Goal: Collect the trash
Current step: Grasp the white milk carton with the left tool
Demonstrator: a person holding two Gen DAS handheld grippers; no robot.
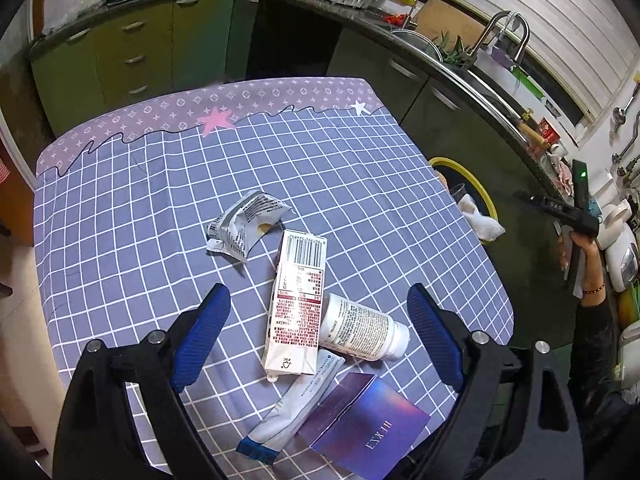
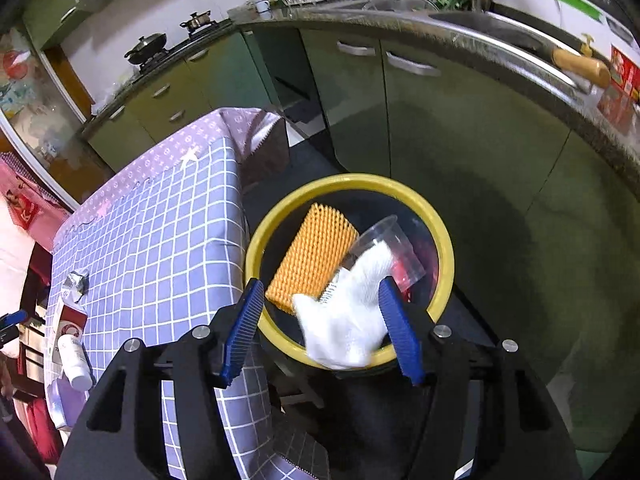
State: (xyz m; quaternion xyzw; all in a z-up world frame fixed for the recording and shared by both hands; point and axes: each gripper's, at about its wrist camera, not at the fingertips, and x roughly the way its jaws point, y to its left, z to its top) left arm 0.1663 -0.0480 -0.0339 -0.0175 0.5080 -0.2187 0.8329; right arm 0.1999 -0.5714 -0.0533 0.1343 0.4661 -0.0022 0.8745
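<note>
The milk carton lies between the spread, empty jaws of the left gripper, long axis pointing away, right gripper open over the yellow bin.

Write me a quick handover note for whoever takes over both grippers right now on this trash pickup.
Left gripper: open, hovering over the table's pile, holding nothing.
Right gripper: open above the yellow bin; white foam net lies loose between its fingers, draped over the bin's rim.
In the bin: orange foam net, clear plastic cup.
Left on the table: crumpled wrapper, carton, white bottle, sachet, purple box.
</note>
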